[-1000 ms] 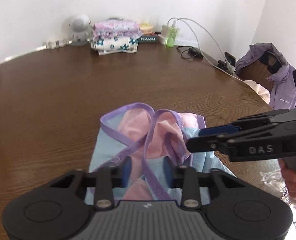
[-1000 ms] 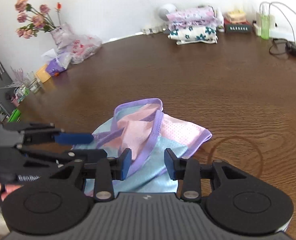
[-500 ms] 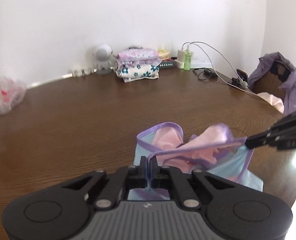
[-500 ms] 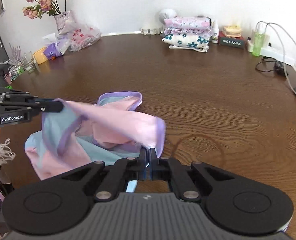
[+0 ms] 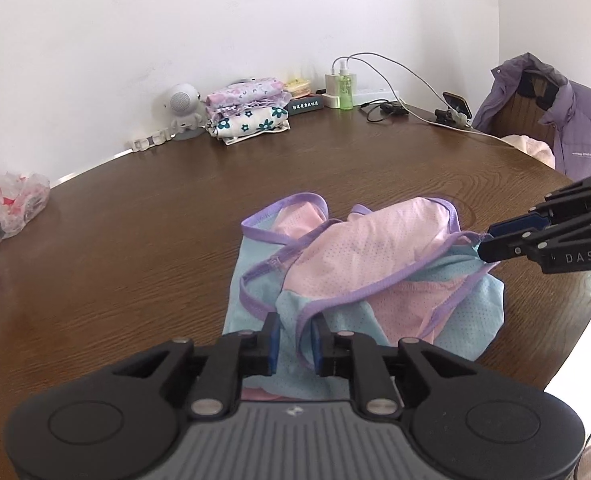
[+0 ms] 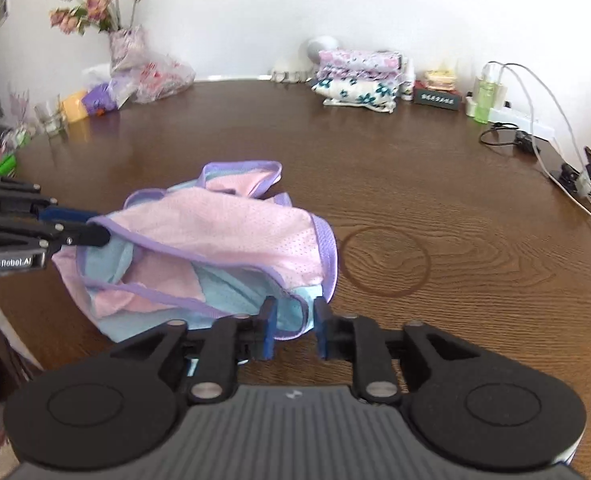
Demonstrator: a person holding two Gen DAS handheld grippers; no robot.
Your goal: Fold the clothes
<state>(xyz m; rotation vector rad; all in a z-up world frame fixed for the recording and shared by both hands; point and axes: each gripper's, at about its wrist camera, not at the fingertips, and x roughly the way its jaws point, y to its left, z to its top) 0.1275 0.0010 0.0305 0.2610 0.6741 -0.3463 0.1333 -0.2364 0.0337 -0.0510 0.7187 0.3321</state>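
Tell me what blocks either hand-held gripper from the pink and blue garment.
Nothing visible. The garment lies between the opening jaws of the left hand-held gripper and right hand-held gripper; table around is bare.

Your grippers' bodies hide the garment's (image 5: pixel 375 256) near edge; the plastic bag (image 5: pixel 7 208) runs off frame; the box's (image 6: pixel 438 99) label is unreadable.

Your dark brown wood-grain table (image 5: pixel 135 240) carries a pink, blue and purple mesh garment (image 5: pixel 375 264) mid-frame, and a stack of folded floral cloths (image 5: pixel 247 110) sits upper centre
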